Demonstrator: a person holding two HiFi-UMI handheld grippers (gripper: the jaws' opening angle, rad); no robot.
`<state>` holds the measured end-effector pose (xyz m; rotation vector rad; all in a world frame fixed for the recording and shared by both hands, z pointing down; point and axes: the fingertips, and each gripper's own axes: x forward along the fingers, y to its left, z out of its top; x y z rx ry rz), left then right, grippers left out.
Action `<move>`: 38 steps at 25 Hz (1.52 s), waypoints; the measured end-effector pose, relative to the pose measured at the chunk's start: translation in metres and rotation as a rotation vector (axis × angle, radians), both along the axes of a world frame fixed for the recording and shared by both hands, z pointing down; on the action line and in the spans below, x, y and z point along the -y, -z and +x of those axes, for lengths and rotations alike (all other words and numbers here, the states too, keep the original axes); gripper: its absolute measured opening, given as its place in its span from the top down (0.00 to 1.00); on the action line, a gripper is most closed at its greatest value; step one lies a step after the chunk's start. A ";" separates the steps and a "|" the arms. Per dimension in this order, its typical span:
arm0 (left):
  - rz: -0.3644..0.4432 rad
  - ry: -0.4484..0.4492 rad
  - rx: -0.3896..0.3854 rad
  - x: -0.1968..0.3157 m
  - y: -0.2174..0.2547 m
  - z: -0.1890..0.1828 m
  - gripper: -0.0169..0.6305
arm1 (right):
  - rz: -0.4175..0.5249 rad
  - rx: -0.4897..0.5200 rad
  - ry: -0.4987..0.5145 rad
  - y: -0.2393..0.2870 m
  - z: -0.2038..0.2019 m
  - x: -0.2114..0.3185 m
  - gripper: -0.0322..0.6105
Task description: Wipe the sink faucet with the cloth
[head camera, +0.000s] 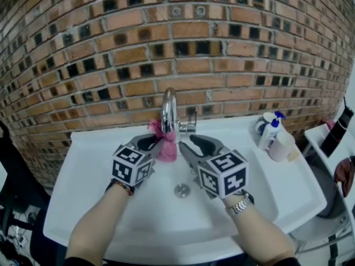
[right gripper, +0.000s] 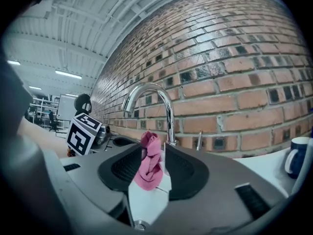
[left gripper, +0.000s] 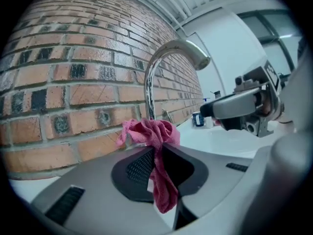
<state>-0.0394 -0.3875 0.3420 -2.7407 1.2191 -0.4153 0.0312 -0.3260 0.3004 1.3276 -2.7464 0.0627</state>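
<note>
Sink faucet [head camera: 169, 108], a curved chrome pipe, stands at the back rim of the sink, very near to the brick wall [head camera: 166, 37] that fills the whole background. Only a narrow strip of white rim lies between them. The white sink [head camera: 94, 204] is wide. Its basin gives open room to the left and to the right of both hands, and also toward the front edge; the drain [head camera: 182, 190] sits in the middle.

The left gripper [left gripper: 156, 150] has its jaws closed on the pink cloth [head camera: 165, 149]. The cloth is pinched between the pads and bunches out in front of them, just beside the lower part of the faucet, on its left side. The right gripper [right gripper: 153, 155] has its jaws partly apart; the cloth shows in the gap, but the pads do not press on it. Each gripper carries a cube [head camera: 132, 165] with black and white square markers.

On the right end of the rim, well apart from the faucet, stand a white mug [head camera: 282, 146] and a spray bottle [head camera: 269, 131]. The print on the bottle is too small to read.
</note>
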 end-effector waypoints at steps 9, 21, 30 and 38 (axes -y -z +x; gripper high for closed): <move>-0.008 -0.134 -0.139 -0.044 0.020 0.000 0.89 | -0.018 -0.037 0.169 -0.017 -0.019 -0.004 0.54; -0.091 -0.339 -0.214 -0.094 0.029 0.004 0.88 | -0.004 -0.157 0.534 -0.025 -0.063 -0.043 0.68; -0.072 -0.226 -0.220 -0.081 0.027 -0.014 0.83 | 0.053 -0.225 0.411 -0.023 -0.072 -0.024 0.82; -0.040 -0.092 -0.208 -0.065 0.025 -0.048 0.82 | 0.071 -0.231 0.175 -0.025 -0.056 0.026 0.83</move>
